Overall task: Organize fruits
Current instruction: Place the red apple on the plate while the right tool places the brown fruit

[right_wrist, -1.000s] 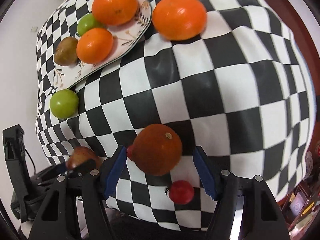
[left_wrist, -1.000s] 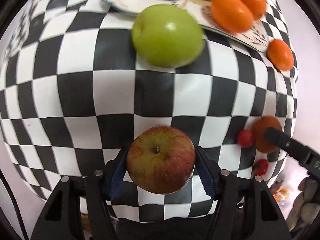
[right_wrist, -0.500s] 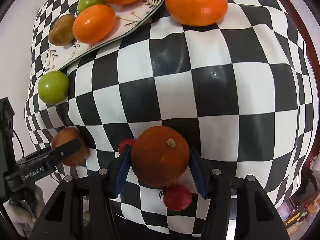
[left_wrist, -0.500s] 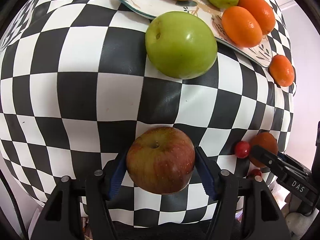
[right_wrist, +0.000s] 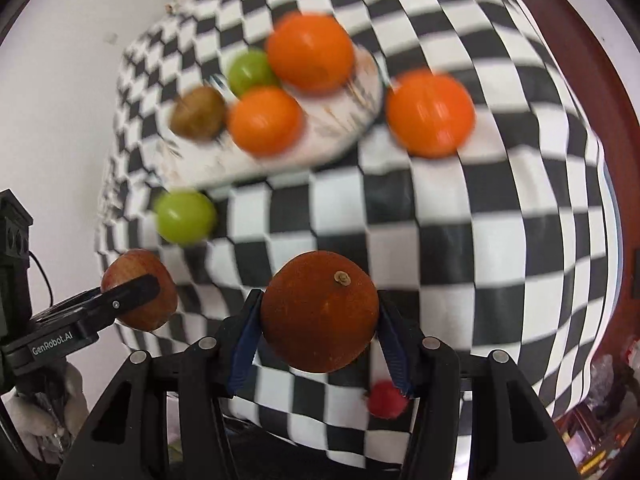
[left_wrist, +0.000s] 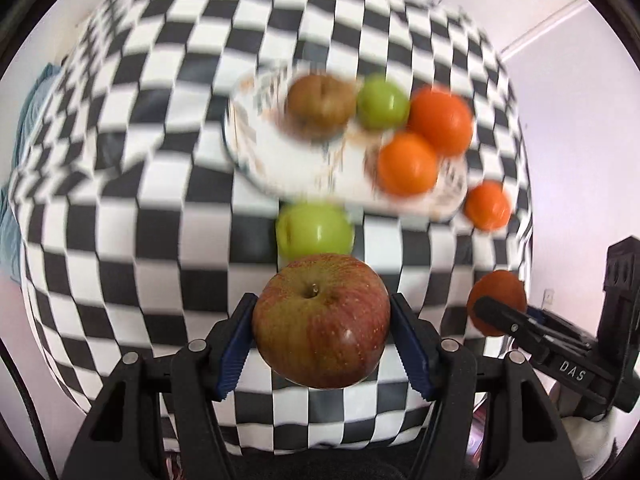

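Nearest you, your left claw [left_wrist: 322,336] pinches the red apple [left_wrist: 321,320] across its sides, stem dimple facing the camera, so it rides clear of the checkered worktop [left_wrist: 160,200]. Your right claw [right_wrist: 318,330] is pressed onto the dark orange fruit [right_wrist: 319,316] the same way, stem up; a small red fruit [right_wrist: 385,398] lies on the cloth at about 5 o'clock from it. Both loads look lifted for carrying, I judge, toward the plate [left_wrist: 272,156]. From the apple, a loose green apple [left_wrist: 315,229] sits at 12 o'clock, just short of the plate. Farther on, the plate holds a brown fruit [left_wrist: 321,101], a green one [left_wrist: 382,101] and two oranges [left_wrist: 408,163]. Another orange [left_wrist: 487,205] rests just off its rim at 2 o'clock.
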A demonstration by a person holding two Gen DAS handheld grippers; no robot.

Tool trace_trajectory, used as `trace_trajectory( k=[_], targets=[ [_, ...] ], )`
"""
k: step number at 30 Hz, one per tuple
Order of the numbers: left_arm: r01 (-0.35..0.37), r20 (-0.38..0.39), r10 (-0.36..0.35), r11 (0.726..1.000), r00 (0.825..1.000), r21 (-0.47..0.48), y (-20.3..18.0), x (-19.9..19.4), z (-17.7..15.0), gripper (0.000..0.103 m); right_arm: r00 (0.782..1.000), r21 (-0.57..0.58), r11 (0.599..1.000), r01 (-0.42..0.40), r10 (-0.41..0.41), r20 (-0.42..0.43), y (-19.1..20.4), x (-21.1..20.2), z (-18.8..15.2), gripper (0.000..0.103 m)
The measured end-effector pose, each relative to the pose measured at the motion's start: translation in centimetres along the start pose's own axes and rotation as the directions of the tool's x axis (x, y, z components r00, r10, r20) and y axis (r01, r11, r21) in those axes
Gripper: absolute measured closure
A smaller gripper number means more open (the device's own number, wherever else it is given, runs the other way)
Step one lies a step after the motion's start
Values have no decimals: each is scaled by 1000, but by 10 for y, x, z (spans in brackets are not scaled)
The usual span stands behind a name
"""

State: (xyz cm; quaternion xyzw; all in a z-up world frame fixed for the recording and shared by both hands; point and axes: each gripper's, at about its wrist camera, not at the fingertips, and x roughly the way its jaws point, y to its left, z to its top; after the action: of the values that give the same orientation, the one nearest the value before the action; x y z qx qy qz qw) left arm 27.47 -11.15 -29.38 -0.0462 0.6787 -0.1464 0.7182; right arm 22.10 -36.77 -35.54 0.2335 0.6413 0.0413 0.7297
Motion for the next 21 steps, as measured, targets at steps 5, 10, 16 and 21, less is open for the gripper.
trace_trajectory(
  k=[5, 10, 16, 21],
  targets=[
    [-47, 35, 47, 999, 998, 6, 4, -7, 43, 40, 997, 0, 999, -51, 51, 50, 22, -7, 45, 46],
    [-108, -5, 108, 994, 994, 20, 5, 24, 81, 40, 997, 59, 998, -29, 25, 75, 14, 5, 86, 46],
    [-145, -79, 145, 989, 986, 7, 21, 59, 107, 40, 999, 115, 993, 23, -27, 35, -9, 29, 112, 46],
    [-148, -106, 144, 988, 984, -32, 30, 70, 116, 34, 1000, 139, 990, 27, -25, -11, -12, 42, 122, 44]
  ],
)
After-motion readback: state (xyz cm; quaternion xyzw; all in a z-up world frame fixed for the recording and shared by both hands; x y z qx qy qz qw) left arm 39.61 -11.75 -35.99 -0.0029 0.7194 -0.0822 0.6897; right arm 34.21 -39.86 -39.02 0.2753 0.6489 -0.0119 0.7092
